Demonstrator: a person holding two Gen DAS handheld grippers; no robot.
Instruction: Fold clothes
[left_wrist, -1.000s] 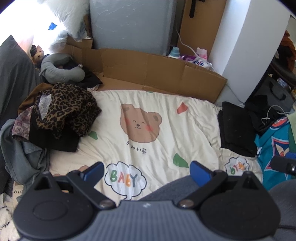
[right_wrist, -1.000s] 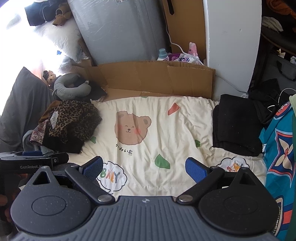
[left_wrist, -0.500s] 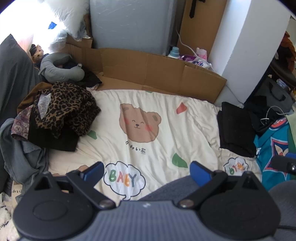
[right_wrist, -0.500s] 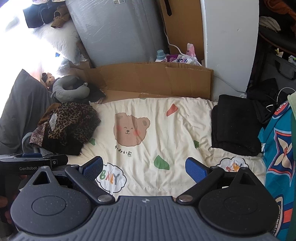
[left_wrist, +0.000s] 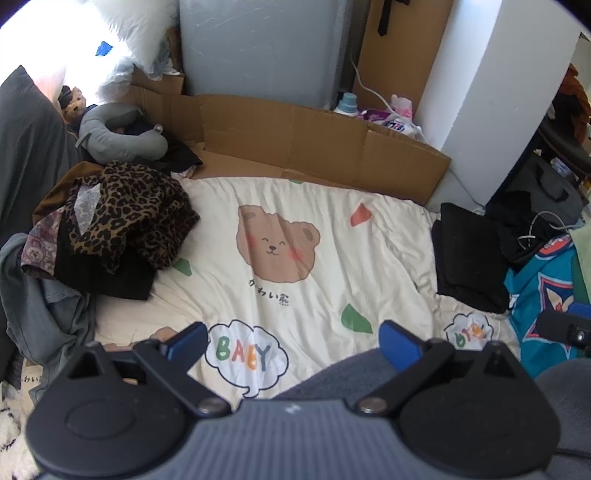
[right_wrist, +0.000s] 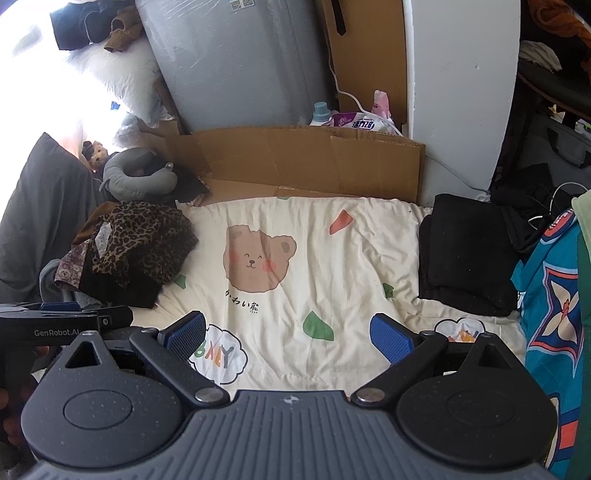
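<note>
We see almost nothing altered over the last second: both views have only drifted a little, the bear print sitting slightly lower and nearer in the frame than before, and no garment has shifted.

Our left gripper (left_wrist: 291, 341) hangs over the near edge of the bear blanket (left_wrist: 388, 258) with its blue fingers (left_wrist: 186, 341) spread wide and nothing between them. Our right gripper (right_wrist: 286, 336) is the same, fingers (right_wrist: 391, 338) wide apart and empty, hovering above the lower middle of the blanket.

The clothes lie in two groups. At the left of the frame a loose heap (left_wrist: 110, 229) is piled up, a leopard-print piece on top of darker and patterned cloth, rumpled and overlapping the blanket's left edge. At the right of the frame a black garment (left_wrist: 469, 258) lies flat in a tidy rectangular stack on the blanket's right edge. The middle of the blanket between them is bare.

Since only the cameras moved, we judge that no fold is under way. The scene fits a pause between garments: the black piece looks already folded, the heap does not. Whether the heap or something else is next, we cannot say.
</note>
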